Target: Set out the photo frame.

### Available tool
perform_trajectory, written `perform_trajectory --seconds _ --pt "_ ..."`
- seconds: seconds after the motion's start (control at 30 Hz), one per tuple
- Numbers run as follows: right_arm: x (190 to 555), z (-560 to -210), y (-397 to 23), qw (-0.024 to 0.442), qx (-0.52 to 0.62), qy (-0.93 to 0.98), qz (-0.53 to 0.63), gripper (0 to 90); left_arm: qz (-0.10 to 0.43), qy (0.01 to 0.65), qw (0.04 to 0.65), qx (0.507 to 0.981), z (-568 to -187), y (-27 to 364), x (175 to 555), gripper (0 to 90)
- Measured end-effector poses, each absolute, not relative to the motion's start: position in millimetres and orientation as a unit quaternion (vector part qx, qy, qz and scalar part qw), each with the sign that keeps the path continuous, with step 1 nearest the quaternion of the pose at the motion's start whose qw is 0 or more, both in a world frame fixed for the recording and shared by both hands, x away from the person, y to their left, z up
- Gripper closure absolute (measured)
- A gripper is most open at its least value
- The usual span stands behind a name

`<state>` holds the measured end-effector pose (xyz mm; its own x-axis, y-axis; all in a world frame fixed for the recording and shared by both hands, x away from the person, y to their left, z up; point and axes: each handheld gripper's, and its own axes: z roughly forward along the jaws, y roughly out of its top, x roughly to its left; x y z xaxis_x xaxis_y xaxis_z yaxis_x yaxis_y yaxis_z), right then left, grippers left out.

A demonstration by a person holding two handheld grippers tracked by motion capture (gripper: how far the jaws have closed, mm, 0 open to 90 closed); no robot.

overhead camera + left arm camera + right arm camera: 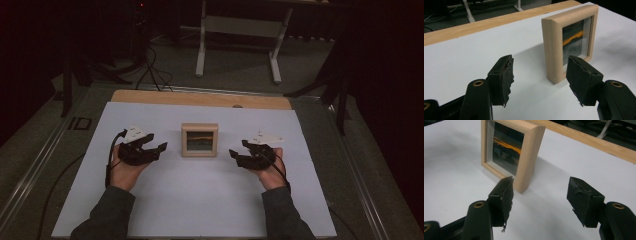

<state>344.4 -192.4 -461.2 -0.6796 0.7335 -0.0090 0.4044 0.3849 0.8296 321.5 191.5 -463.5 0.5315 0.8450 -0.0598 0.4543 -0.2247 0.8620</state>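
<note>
The wooden picture frame (199,140) stands upright between the left gripper (156,148) and the right gripper (239,153), flanked for a two-sided hold. Both grippers' jaws stand apart and empty, clear of its side edges.

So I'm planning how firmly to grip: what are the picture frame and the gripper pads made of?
The picture frame looks like pale unfinished wood, faint grain, rounded edges, with a clear glass or acrylic front. The left gripper pads look like black foam rubber, matte, with torn ragged edges.
</note>
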Motion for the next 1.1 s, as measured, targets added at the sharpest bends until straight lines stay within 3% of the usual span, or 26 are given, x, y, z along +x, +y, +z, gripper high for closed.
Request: perform_trajectory --seconds 0.67,1.1 --pt "294.4 -454.2 -233.5 0.216 0.345 0.792 0.455 34.2 0.245 0.441 0.451 0.736 -469.1 244.7 270.3 37.8" --pt "269.6 -466.0 -267.1 0.222 0.345 0.764 0.497 27.5 0.246 0.433 0.468 0.730 -478.6 262.1 238.8 37.4"
